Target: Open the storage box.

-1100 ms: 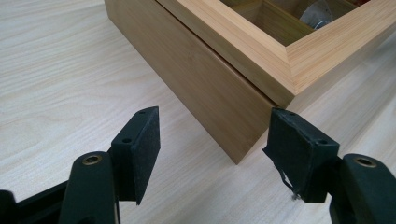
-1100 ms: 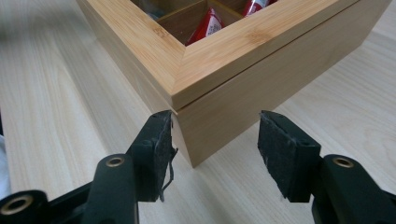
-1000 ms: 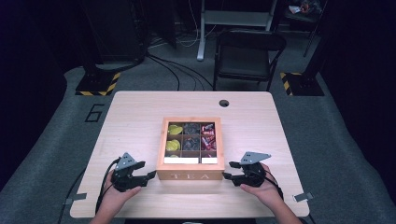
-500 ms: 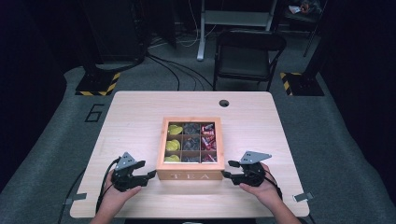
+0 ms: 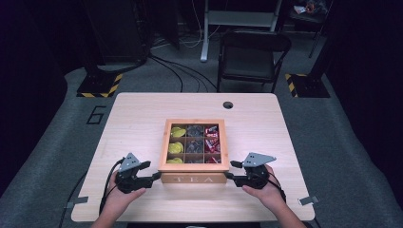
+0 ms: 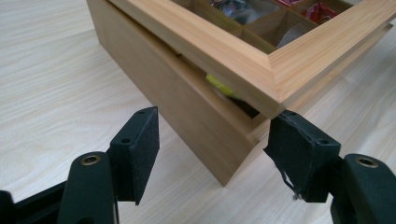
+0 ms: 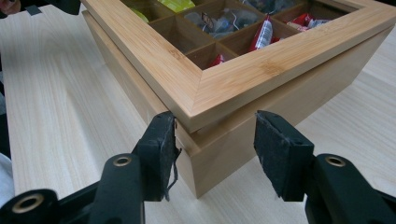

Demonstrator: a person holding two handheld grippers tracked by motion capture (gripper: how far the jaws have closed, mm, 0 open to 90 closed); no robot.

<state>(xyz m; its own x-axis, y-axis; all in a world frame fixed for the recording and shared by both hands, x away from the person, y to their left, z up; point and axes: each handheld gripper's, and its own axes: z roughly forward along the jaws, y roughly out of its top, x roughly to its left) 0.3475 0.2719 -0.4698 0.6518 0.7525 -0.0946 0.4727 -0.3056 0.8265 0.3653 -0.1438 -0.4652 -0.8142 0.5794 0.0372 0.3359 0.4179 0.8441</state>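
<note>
High view: two forearms are seen entering from the near edge of the pale wooden table (image 5: 133,114). The left gripper (image 5: 153,176), black with a grey three-cornered plate, is held at the near left corner of the square bamboo tea box with a glass-paned lid (image 5: 194,178); the right gripper (image 5: 230,170), of the same build, is held at the box's near right corner. The box is set near the table's middle, toward its near edge, with "TEA" lettered on its front face.

Left gripper view: the jaws are spread, one pad to each side of the box's corner (image 6: 224,135). The right-hand pad is seen just under the overhanging lid frame (image 6: 243,60); contact cannot be told. The left-hand pad stands clear of the side wall. The lid is raised slightly at this corner, a gap with a yellow packet (image 6: 219,86) being visible beneath it. The jaws have just been opening a little.

Right gripper view: the jaws are spread astride the other near corner (image 7: 210,154), under the lid frame's edge. The left-hand pad is just beside the wall, the right-hand pad apart from it. The jaws have just been closing slightly, with the corner between them.

Beyond the frame, nine compartments are made out: yellow packets (image 5: 177,147) left, grey sachets (image 5: 194,145) centre, red packets (image 5: 212,142) right. Farther off than the box, a round hole (image 5: 228,105) is noted in the table, then a dark folding chair (image 5: 252,52) on the grey floor.
</note>
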